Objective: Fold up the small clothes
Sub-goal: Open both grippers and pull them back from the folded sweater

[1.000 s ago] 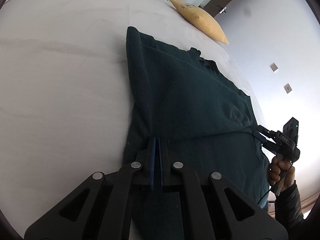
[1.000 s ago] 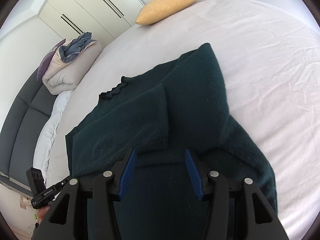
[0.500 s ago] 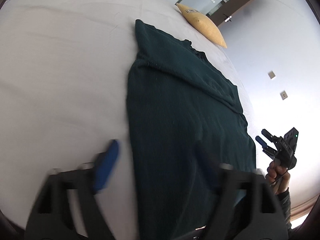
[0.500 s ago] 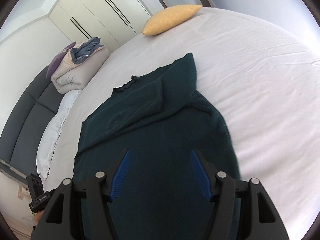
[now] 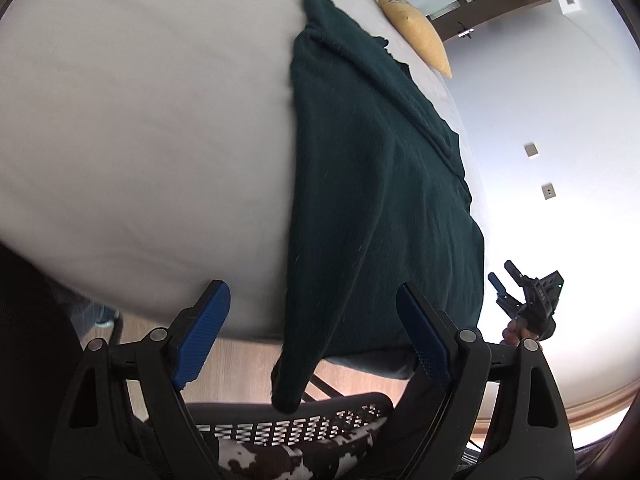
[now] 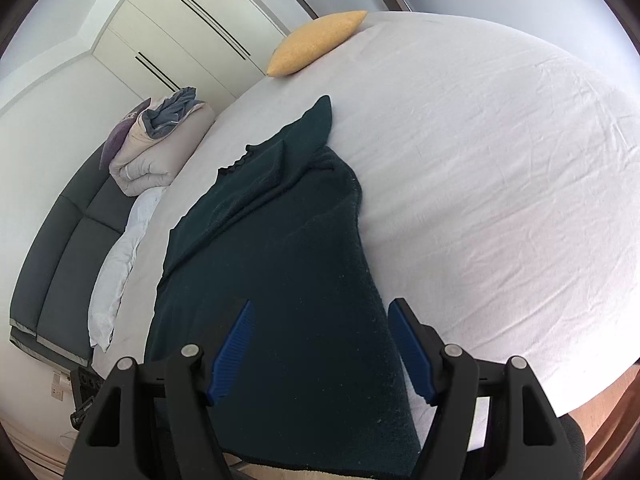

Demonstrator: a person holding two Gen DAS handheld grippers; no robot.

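A dark green knitted sweater (image 5: 372,168) lies lengthwise on the white bed (image 5: 140,120), sleeves folded in. Its hem end hangs over the near bed edge, one corner drooping toward the floor. My left gripper (image 5: 312,336) is open and empty, held off the bed edge below the hem. My right gripper (image 6: 320,356) is open and empty, its fingers above the sweater's (image 6: 280,240) lower part near the hem. The right gripper also shows in the left wrist view (image 5: 520,296), held in a hand beside the bed.
A yellow pillow (image 6: 316,42) lies at the far end of the bed. Folded bedding (image 6: 160,140) is stacked by a dark headboard (image 6: 60,248). A mesh chair back (image 5: 288,428) and wooden floor lie below the bed edge.
My left gripper opened, let go of the sweater's edge and pulled back past the bed edge. My right gripper drew back toward the hem, staying open. The sweater now lies flatter.
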